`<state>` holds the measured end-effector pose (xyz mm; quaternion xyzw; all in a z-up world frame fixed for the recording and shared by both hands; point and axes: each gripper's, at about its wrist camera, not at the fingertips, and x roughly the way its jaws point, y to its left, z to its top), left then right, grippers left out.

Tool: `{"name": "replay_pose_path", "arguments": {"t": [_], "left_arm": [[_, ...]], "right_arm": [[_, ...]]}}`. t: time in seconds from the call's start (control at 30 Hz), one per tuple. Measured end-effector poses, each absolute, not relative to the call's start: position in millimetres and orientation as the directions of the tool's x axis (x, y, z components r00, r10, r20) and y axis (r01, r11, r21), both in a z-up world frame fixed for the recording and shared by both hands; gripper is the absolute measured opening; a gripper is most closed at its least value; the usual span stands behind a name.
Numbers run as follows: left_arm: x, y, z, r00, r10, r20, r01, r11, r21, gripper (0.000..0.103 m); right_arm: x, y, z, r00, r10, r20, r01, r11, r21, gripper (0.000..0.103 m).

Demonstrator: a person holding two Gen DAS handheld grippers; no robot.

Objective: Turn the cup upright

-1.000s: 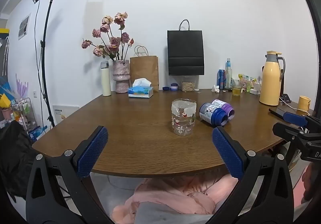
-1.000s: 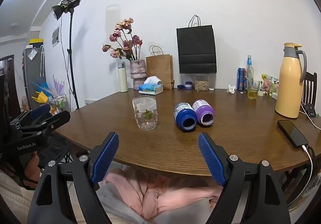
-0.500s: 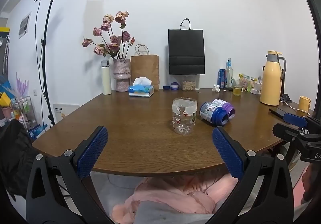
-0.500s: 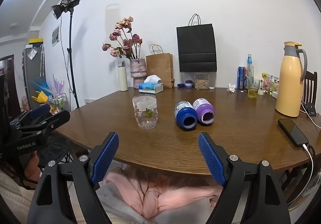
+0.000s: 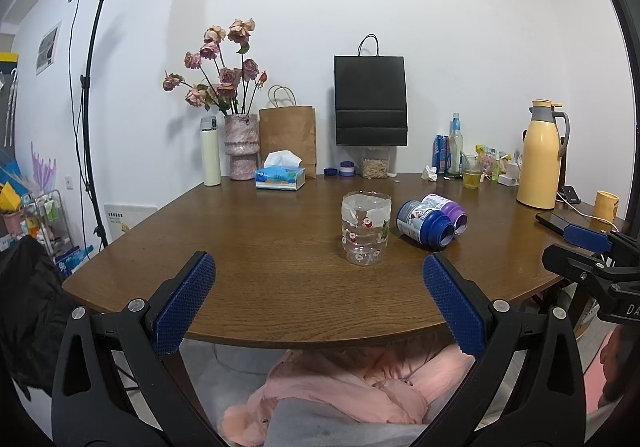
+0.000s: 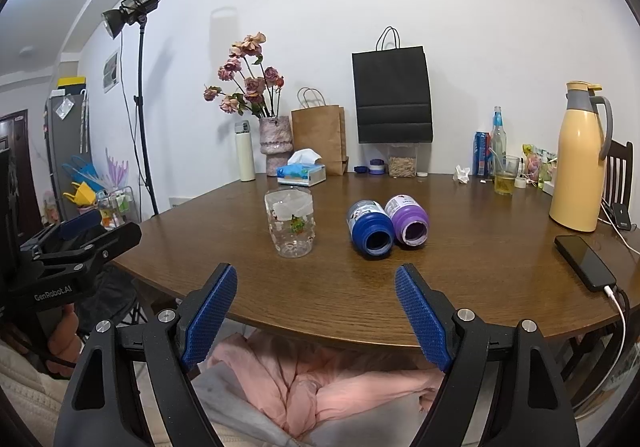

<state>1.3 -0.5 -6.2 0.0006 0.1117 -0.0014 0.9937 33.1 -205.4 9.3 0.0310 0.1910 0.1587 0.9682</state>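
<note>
Both grippers, left (image 5: 318, 303) and right (image 6: 316, 313), are hanging spread wide and empty off the table's (image 5: 256, 299) near edge at frame bottom, bare wood lying ahead, clear cup (image 5: 365, 227) sitting centre frame beside two tipped bottles (image 5: 430, 221) at its right.

Blue textured pads (image 6: 212, 317) frame a brown wood-grain table (image 6: 320, 287), where beyond the fingertips a clear cup (image 6: 290, 223) printed with red-and-green figures stands left of a navy cup (image 6: 370, 231) and a purple cup (image 6: 410, 223).
</note>
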Motion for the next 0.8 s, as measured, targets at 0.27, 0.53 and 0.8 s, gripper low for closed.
{"name": "replay_pose_path", "arguments": {"t": [0.27, 0.53, 0.8], "left_arm": [[1.8, -1.0, -7.5, 0.974, -0.003, -0.225, 0.004, 1.0, 0.003, 0.103], [2.1, -0.8, -6.3, 0.974, -0.003, -0.227, 0.004, 1.0, 0.002, 0.103], [1.9, -1.2, -6.5, 0.974, -0.002, -0.227, 0.002, 1.0, 0.002, 0.103]], "right_arm": [[33.1, -205.7, 9.4, 0.876, 0.32, -0.361, -0.296, 0.948, 0.12, 0.086], [32.9, -205.8, 9.0, 0.877, 0.32, -0.359, -0.296, 0.947, 0.121, 0.086], [33.0, -205.7, 8.2, 0.876, 0.32, -0.361, -0.296, 0.947, 0.122, 0.086]]}}
